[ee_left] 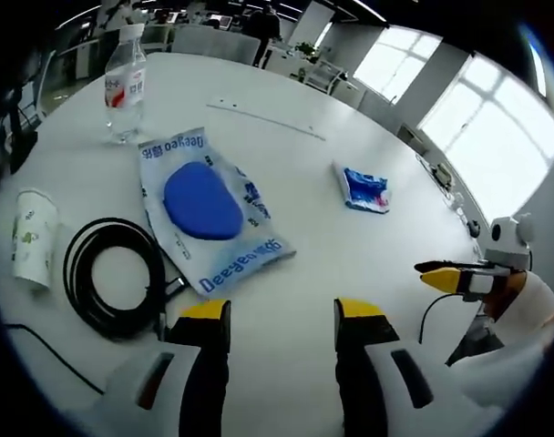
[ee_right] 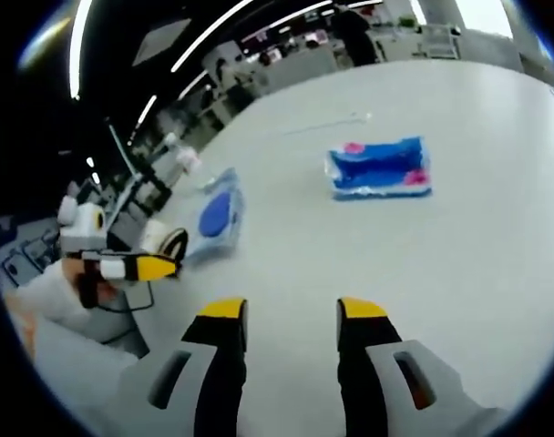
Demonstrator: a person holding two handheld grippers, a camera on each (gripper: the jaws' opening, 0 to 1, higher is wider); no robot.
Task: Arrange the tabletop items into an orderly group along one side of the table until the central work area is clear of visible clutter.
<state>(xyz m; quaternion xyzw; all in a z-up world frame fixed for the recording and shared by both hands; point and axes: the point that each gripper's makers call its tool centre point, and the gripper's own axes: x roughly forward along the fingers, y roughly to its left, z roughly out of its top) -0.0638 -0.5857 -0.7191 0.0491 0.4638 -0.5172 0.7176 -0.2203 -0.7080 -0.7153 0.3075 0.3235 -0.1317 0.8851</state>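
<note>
White round table [ee_left: 286,191] in an open office, windows behind. Left gripper [ee_left: 282,314] hovers over the table edge, jaws apart, holding nothing; right gripper [ee_right: 284,314] likewise spread and empty. In the left gripper view: water bottle [ee_left: 125,84] upright at the far side, big blue wipes pack [ee_left: 209,208] mid-table, coiled black cable [ee_left: 113,276] just beside its near-left edge, paper cup [ee_left: 31,238] lying left of the cable, small blue pouch [ee_left: 364,190] well apart to the right. Nothing grouped yet, so looks like the start: approach and first pick. Right gripper faces the small pouch; likely next move is reaching in, closing on it and carrying it toward the bottle-and-cup side.
</note>
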